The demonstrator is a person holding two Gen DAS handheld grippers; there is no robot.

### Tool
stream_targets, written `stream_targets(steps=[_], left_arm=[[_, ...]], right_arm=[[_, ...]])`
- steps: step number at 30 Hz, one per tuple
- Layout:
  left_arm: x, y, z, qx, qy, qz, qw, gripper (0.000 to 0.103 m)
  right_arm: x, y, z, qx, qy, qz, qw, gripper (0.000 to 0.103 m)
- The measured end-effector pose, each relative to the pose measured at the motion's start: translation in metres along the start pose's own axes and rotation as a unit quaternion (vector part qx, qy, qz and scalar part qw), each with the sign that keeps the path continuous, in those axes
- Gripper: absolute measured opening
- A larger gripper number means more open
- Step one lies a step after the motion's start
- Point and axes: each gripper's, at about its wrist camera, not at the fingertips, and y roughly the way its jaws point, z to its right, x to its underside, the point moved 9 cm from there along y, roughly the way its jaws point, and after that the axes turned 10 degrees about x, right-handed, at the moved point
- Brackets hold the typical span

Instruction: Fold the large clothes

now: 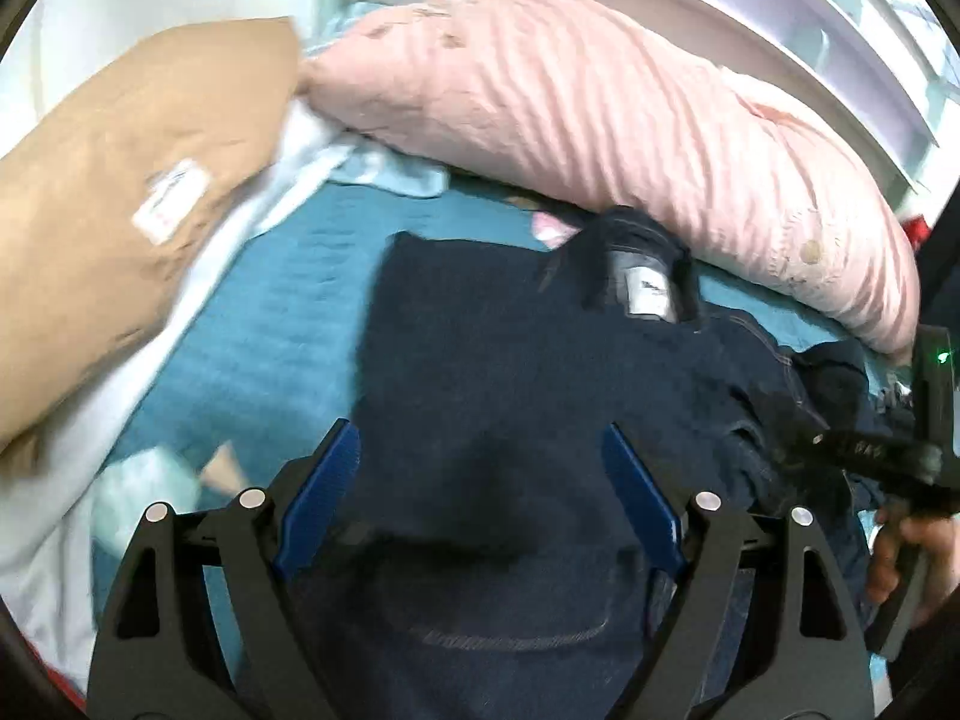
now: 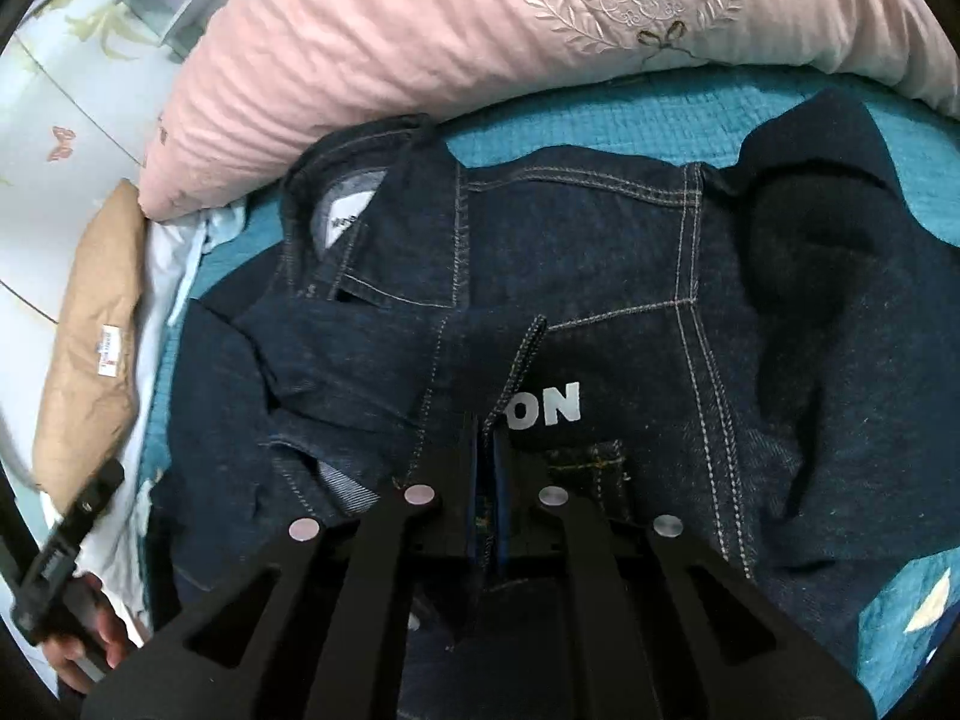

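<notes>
In the left wrist view, the left gripper point(image 1: 480, 480) hangs with its blue-padded fingers point(image 1: 327, 480) spread wide over the dark denim jacket point(image 1: 480, 360), nothing between them but the cloth lying below. The jacket lies on the teal bedspread point(image 1: 270, 324); its collar with a white label point(image 1: 648, 294) sits at the jacket's far end, just beside the long pink pillow point(image 1: 600, 108). A tan pillow point(image 1: 120, 180) lies well to the left of the jacket. At the jacket's right edge a hand point(image 1: 906, 558) holds the other gripper's handle.

In the right wrist view, the right gripper point(image 2: 486, 468) has its fingers pressed nearly together — a stitched edge of the jacket point(image 2: 600, 270) rises from between them, pinched. White letters "ON" point(image 2: 555, 405) show on the jacket just beyond the fingertips. The collar lies at the jacket's upper left, against the pink pillow point(image 2: 390, 30). The bedspread point(image 2: 600, 120) shows around the jacket, the tan pillow point(image 2: 96, 330) to its left, and a hand point(image 2: 90, 636) at lower left.
</notes>
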Motion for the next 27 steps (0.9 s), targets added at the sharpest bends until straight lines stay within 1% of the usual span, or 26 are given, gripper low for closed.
stream_targets(steps=[2,3,4,5,6,8,11,12,13,14,15,16,17,18,20,21,22,23,24,25,27], left_arm=[[-0.005,0.015,0.009,0.002,0.019,-0.001,0.9998,0.084],[-0.001,0.030,0.011,-0.008,0.035,-0.027,0.9990,0.084],[0.006,0.048,0.006,-0.033,0.046,-0.064,0.9964,0.084],[0.013,0.060,0.002,-0.047,0.049,-0.091,0.9936,0.084],[0.020,0.072,-0.002,-0.039,0.040,-0.112,0.9921,0.084],[0.023,0.078,-0.009,-0.029,0.019,-0.107,0.9936,0.084],[0.022,0.080,-0.008,-0.036,0.026,-0.111,0.9928,0.085],[0.022,0.081,-0.008,-0.039,0.032,-0.114,0.9922,0.085],[0.021,0.081,-0.008,-0.039,0.032,-0.116,0.9920,0.085],[0.021,0.080,-0.010,-0.037,0.029,-0.117,0.9920,0.085],[0.020,0.081,-0.011,-0.036,0.026,-0.118,0.9920,0.085],[0.020,0.080,-0.012,-0.034,0.025,-0.119,0.9920,0.085],[0.019,0.080,-0.011,-0.035,0.026,-0.121,0.9917,0.085],[0.018,0.079,-0.011,-0.037,0.029,-0.122,0.9914,0.085],[0.019,0.072,-0.008,-0.042,0.029,-0.118,0.9918,0.086],[0.017,0.067,-0.004,-0.045,0.033,-0.111,0.9922,0.085],[0.014,0.060,0.004,-0.041,0.035,-0.098,0.9937,0.085],[0.012,0.057,0.012,-0.031,0.037,-0.090,0.9948,0.085],[0.010,0.051,0.025,-0.018,0.041,-0.081,0.9957,0.085],[0.008,0.048,0.034,-0.013,0.046,-0.076,0.9960,0.085],[0.006,0.041,0.054,-0.008,0.055,-0.059,0.9967,0.085]], right_arm=[[0.000,0.005,0.000,0.006,0.005,-0.002,1.000,0.008],[0.000,0.003,0.000,0.006,0.011,-0.001,1.000,0.008],[-0.004,0.003,-0.003,0.008,0.018,0.004,1.000,0.011],[-0.004,-0.005,-0.001,0.023,0.018,0.017,0.999,0.012],[-0.006,-0.011,-0.002,0.031,0.019,0.027,0.999,0.012],[-0.007,-0.027,-0.001,0.029,0.034,0.051,0.998,0.012],[-0.006,-0.046,-0.019,-0.005,0.022,0.082,0.996,0.012],[-0.006,-0.045,-0.026,-0.024,0.018,0.079,0.996,0.012],[-0.004,-0.041,-0.031,-0.039,0.012,0.069,0.997,0.012],[-0.001,-0.030,-0.035,-0.040,0.008,0.050,0.998,0.010],[0.004,-0.014,-0.035,-0.030,0.007,0.023,0.999,0.009],[0.010,0.006,-0.031,-0.015,0.010,-0.008,1.000,0.002],[0.014,0.017,-0.026,-0.008,0.015,-0.019,1.000,0.000],[0.016,0.025,-0.022,-0.021,0.023,-0.019,0.999,0.000],[0.014,0.019,-0.018,-0.044,0.042,-0.013,0.998,0.000],[0.012,0.009,-0.014,-0.059,0.057,0.001,0.997,0.006],[0.008,-0.005,-0.005,-0.067,0.070,0.025,0.995,0.007],[0.006,-0.015,0.004,-0.072,0.079,0.038,0.994,0.007],[0.003,-0.031,0.020,-0.066,0.095,0.058,0.992,0.007],[0.002,-0.043,0.034,-0.052,0.106,0.073,0.990,0.010],[0.002,-0.075,0.090,-0.006,0.145,0.109,0.983,0.012]])
